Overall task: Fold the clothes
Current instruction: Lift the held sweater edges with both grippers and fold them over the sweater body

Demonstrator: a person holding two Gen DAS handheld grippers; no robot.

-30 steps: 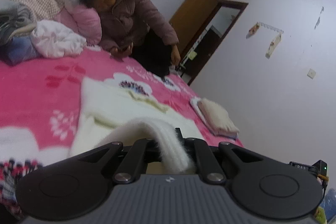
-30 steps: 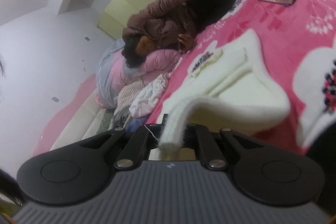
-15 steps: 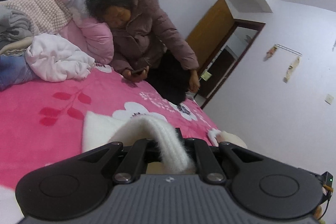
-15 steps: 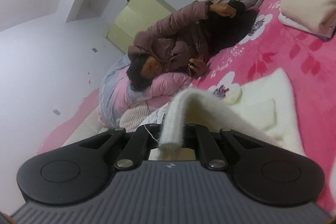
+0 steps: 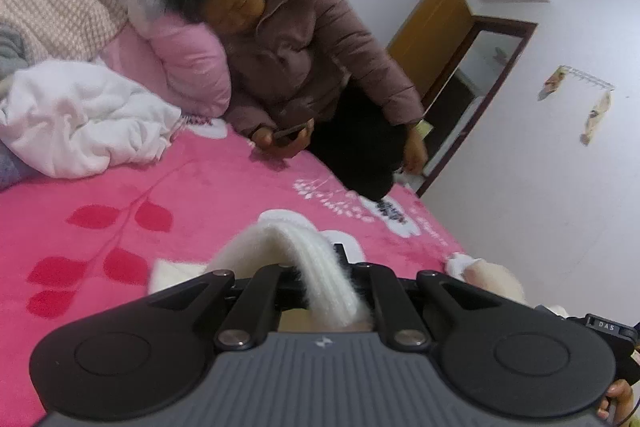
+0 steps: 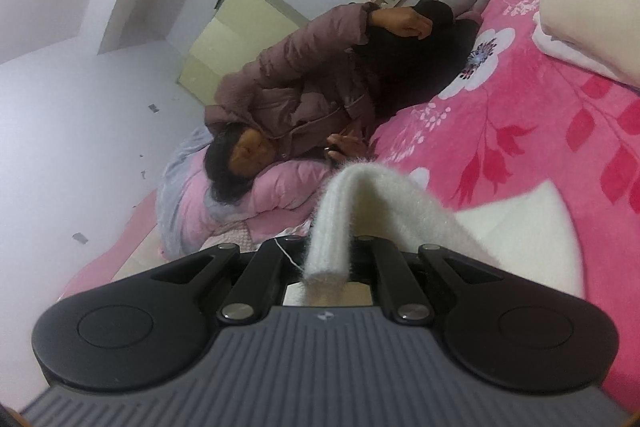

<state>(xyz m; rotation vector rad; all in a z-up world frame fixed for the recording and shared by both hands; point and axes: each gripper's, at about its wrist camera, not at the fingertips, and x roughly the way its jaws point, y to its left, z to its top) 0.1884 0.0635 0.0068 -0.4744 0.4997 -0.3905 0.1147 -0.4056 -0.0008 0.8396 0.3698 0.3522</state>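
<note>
Currently, each tool is clenched on a ribbed edge of one white knit garment: the left tool grips a band of the knit that arches up out of its jaws, and the right tool grips a like band whose cut end hangs down between its links. The rest of the knit trails from both grips down to the bed, where a flat white part lies on the pink flowered blanket.

Judgement: two edges held up at once, apart from each other, fits carrying one end of the garment over the part that lies flat, so that a fold forms along the bed. Whether the held edges are hem, cuffs or shoulders cannot be told. The hold is at the thick ribbing, which gives the jaws firm purchase on a soft fabric.

A folded cream stack sits near the bed's far edge, likely kept clear as the place for finished pieces. A loose white heap lies by the pillows. A person in a brown coat reclines there with a phone.

Writing: only "DAS" on a small black part at the left tool's side is legible. No garment label is visible.
</note>
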